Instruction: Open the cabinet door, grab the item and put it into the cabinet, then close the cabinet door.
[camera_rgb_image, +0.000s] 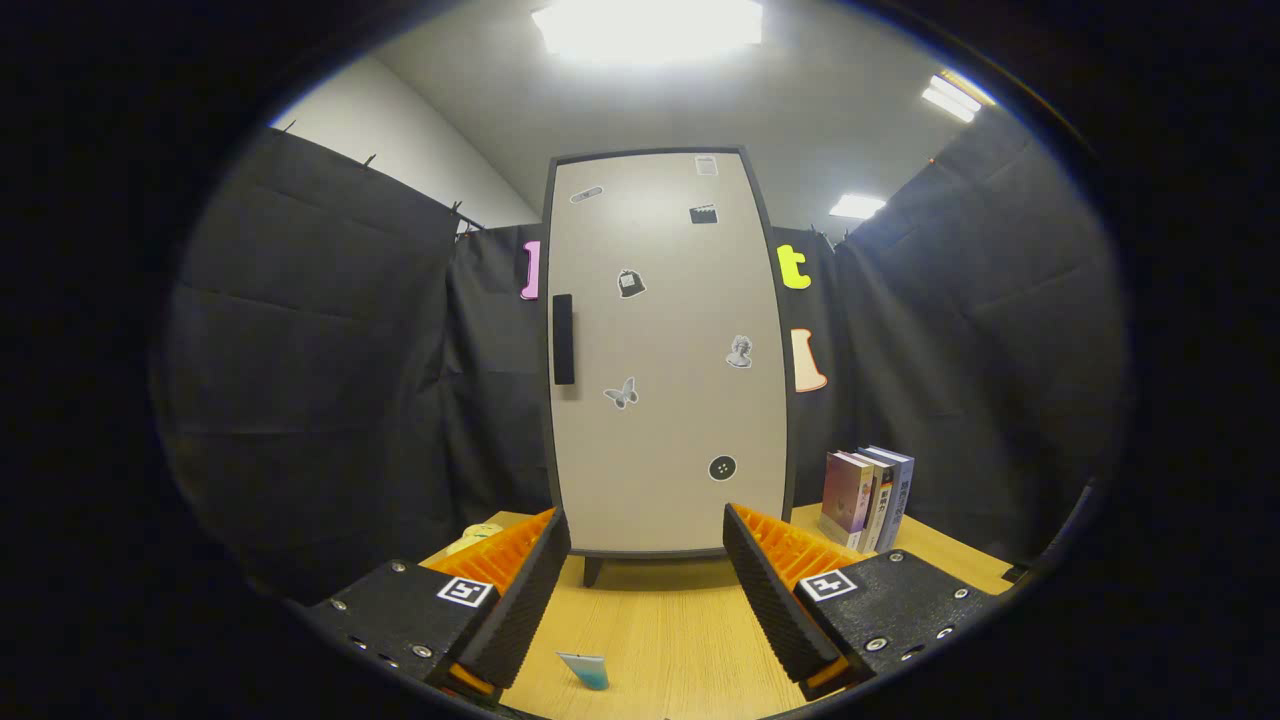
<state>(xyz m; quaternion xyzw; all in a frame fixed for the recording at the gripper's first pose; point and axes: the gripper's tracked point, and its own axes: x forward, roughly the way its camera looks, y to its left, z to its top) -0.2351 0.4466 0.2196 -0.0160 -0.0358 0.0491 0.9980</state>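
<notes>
A tall pale cabinet (665, 350) stands upright on the wooden table (680, 620), straight ahead of my fingers. Its door is closed, covered with small stickers, and has a dark vertical handle (563, 339) near its left side. My gripper (646, 545) is open, its fingers spread wide with nothing between them, a short way in front of the cabinet's base. A small teal and white item (586, 670) lies on the table low between the fingers. A pale yellow object (474, 540) peeks out behind the left finger.
A few books (868, 497) stand upright to the right of the cabinet. Black cloth walls close in on both sides and behind the cabinet. Bare tabletop lies between my fingers and the cabinet.
</notes>
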